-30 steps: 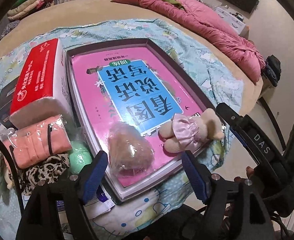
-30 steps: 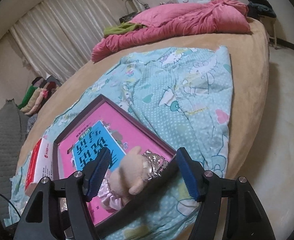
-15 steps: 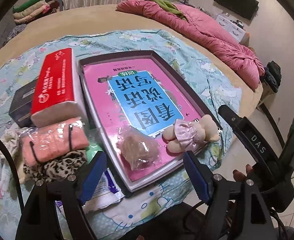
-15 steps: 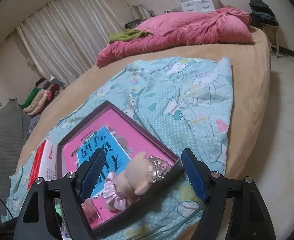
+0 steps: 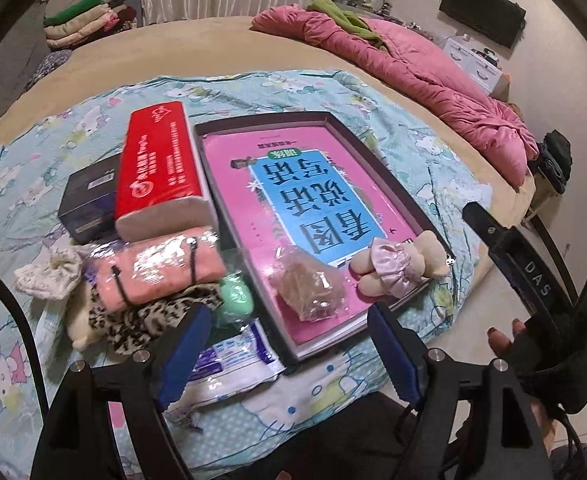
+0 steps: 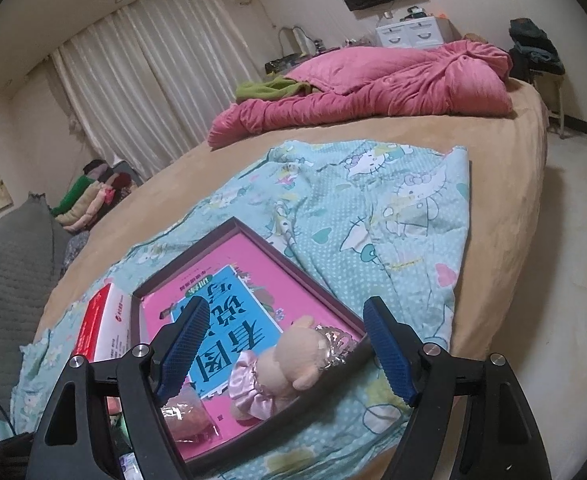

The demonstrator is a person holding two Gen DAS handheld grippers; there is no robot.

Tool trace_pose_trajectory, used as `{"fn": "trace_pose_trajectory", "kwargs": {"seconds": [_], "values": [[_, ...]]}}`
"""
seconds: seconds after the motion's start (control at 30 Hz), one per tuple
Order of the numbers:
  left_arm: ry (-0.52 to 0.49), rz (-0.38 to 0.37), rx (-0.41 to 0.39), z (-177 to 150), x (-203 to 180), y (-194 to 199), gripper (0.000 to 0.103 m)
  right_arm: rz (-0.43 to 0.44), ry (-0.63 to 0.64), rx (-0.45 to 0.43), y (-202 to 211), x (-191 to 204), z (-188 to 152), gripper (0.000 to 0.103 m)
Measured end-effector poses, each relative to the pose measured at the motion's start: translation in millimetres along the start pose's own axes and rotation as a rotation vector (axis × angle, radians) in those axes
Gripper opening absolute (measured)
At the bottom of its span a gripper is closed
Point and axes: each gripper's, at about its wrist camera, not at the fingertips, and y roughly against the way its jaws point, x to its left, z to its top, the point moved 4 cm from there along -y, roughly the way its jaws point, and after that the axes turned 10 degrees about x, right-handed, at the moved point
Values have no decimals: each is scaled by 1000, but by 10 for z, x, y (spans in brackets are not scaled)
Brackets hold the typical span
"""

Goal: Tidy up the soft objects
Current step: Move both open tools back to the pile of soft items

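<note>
A dark tray (image 5: 397, 184) holding a pink book lies on the blue sheet. In it lie a bagged brown soft item (image 5: 309, 288) and a small plush bear in a pink dress (image 5: 401, 264). Left of the tray sit a bagged pink cloth (image 5: 161, 268), a leopard-print cloth (image 5: 141, 320), a green soft ball (image 5: 235, 298) and a white lace piece (image 5: 49, 276). My left gripper (image 5: 289, 354) is open and empty, just in front of the tray. My right gripper (image 6: 281, 346) is open and empty above the bear (image 6: 289, 368) and the tray (image 6: 325, 300).
A red tissue pack (image 5: 161, 168) and a dark box (image 5: 89, 200) lie left of the tray. A wipes packet (image 5: 233, 364) lies near the left finger. A pink quilt (image 5: 413, 64) is heaped at the bed's far side. The bed edge and floor are to the right.
Both grippers have pulled back and up from the tray. The bagged brown item now lies free in the tray, farther from my left fingers. More of the bed shows.
</note>
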Motion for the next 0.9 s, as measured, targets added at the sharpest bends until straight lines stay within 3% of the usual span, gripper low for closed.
{"fn": "trace_pose_trajectory", "kwargs": {"seconds": [0.17,0.57,0.9], "values": [[30,12,1,-73,168,74,80,-23,50,7,82,126,7,80],[148,1,-47,-210,746,441,80,44,163,14,311,607,-8,80],[201,42,-82,-338,1142,687,80,171,220,74,415,1052,-181,80]]}}
